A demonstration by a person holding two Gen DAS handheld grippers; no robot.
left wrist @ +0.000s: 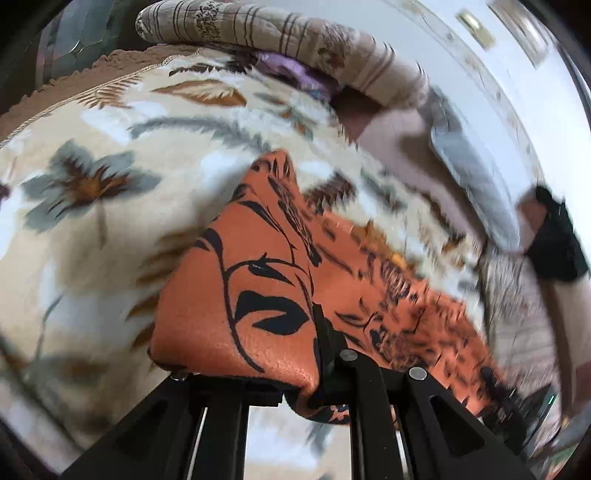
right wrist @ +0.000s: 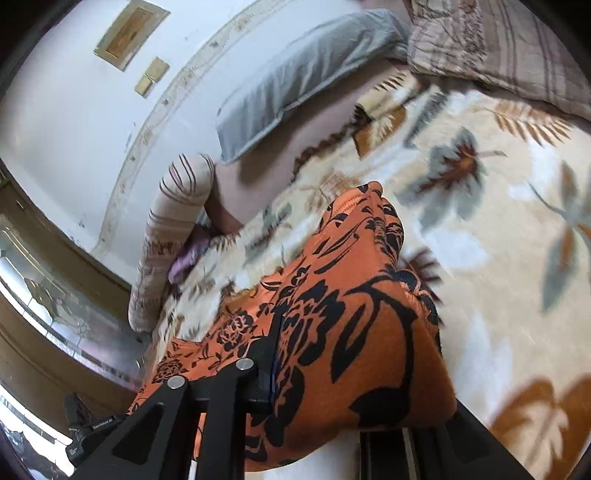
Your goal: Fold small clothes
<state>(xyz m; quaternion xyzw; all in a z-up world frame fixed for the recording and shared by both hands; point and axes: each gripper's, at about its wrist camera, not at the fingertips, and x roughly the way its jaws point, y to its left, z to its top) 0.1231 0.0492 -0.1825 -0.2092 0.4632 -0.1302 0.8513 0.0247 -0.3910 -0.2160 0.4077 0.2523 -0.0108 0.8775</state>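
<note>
An orange garment with a black flower print [left wrist: 258,280] hangs lifted above the bed. In the left wrist view my left gripper [left wrist: 321,358] is shut on one edge of it, and the fabric drapes over the left finger and trails off to the right. In the right wrist view the same orange garment [right wrist: 343,317] stretches away from my right gripper [right wrist: 271,365], which is shut on another part of its edge. The cloth covers the right finger there. Its far end rests on the blanket.
A cream blanket with grey and brown flowers [left wrist: 92,206] covers the bed [right wrist: 498,258]. A rolled striped quilt [left wrist: 295,33] and a purple cloth [right wrist: 186,258] lie at its far side. A grey pillow [right wrist: 295,77] lies by the white wall [right wrist: 74,129].
</note>
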